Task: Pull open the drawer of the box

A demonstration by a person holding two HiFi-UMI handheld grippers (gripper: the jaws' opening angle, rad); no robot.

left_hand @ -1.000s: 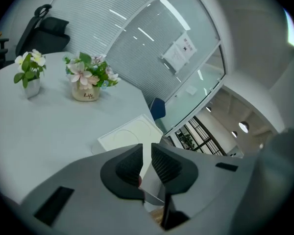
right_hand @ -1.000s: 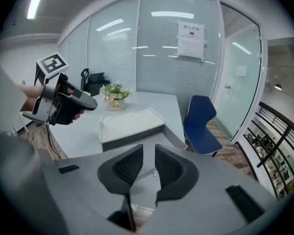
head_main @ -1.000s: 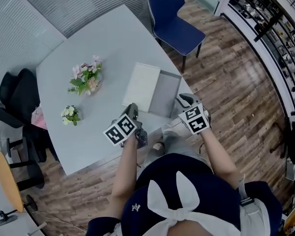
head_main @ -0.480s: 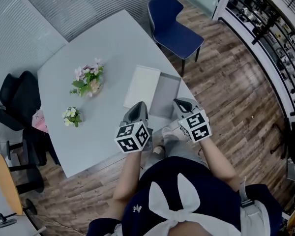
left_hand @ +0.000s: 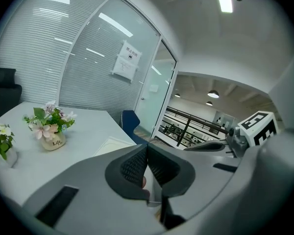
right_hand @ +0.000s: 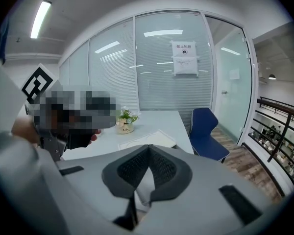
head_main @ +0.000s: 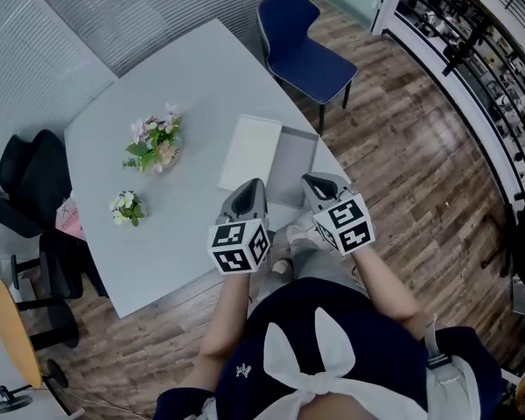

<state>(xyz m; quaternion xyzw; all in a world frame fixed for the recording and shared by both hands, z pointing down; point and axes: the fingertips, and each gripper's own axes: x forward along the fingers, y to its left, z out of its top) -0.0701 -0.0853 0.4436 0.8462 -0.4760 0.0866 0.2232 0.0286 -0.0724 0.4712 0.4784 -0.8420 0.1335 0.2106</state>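
The flat white box [head_main: 249, 150] lies on the pale table [head_main: 184, 77], and its grey drawer [head_main: 290, 166] stands pulled out toward the table's right edge. Both grippers hover above the near table edge, clear of the box. My left gripper [head_main: 250, 189] is shut and empty, its jaws having just closed with nothing between them. My right gripper [head_main: 314, 182] is likewise shut and empty. In the left gripper view the dark pads [left_hand: 135, 166] meet, with the box [left_hand: 112, 143] beyond. The right gripper view shows its pads [right_hand: 135, 166] together in front of the box [right_hand: 147, 140].
A potted flower bunch [head_main: 155, 141] and a smaller plant [head_main: 126, 206] stand left of the box. A blue chair [head_main: 302, 46] sits past the table's far right corner, a black chair [head_main: 31, 182] at the left. Shelving [head_main: 472, 33] lines the right wall over wooden floor.
Both grippers have risen toward the head camera and drawn back from the drawer's end. The left one has rolled, so its marker cube now faces up squarely.
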